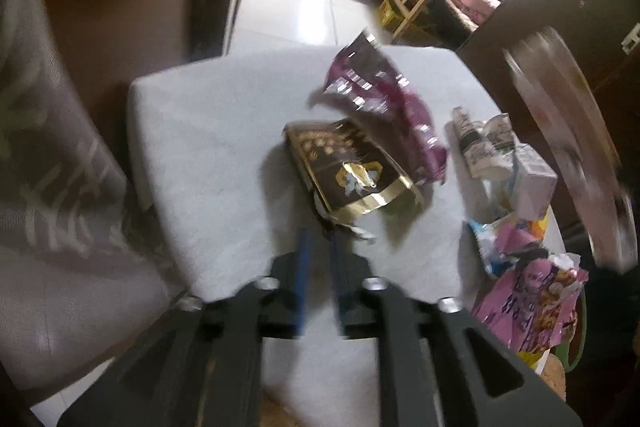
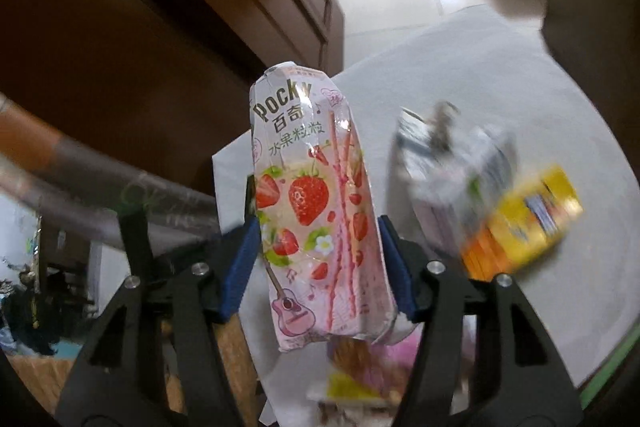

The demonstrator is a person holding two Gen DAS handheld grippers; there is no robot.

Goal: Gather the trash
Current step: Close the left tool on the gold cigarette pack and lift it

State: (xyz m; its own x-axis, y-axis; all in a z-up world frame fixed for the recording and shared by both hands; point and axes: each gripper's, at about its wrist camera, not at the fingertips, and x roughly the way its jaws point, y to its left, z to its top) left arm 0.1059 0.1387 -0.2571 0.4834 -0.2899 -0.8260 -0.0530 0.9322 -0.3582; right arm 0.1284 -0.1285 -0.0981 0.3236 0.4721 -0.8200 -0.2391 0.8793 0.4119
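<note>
1. Jaws of the left gripper (image 1: 320, 239) are seen drawn close together and clamped on the lower edge of a brown-and-gold snack bag (image 1: 352, 167), which is held up over the grey worktop (image 1: 208, 131).
2. Jaws of the right gripper (image 2: 320, 259) are clamped on either side of a pink strawberry Pocky wrapper (image 2: 316, 211), held upright above the worktop edge.
3. Progress is judged partial: two pieces are in hand, yet no bin or bag can be identified in either view.
4. Left outstanding on the worktop are a purple foil bag (image 1: 384, 107), a crumpled white carton (image 1: 488, 143), a yellow box (image 2: 524, 219) and pink wrappers (image 1: 532, 303).
5. The purple bag is shown by the left view only; the Pocky wrapper is shown clearly by the right view only.
6. Both views are blurred in places.
</note>
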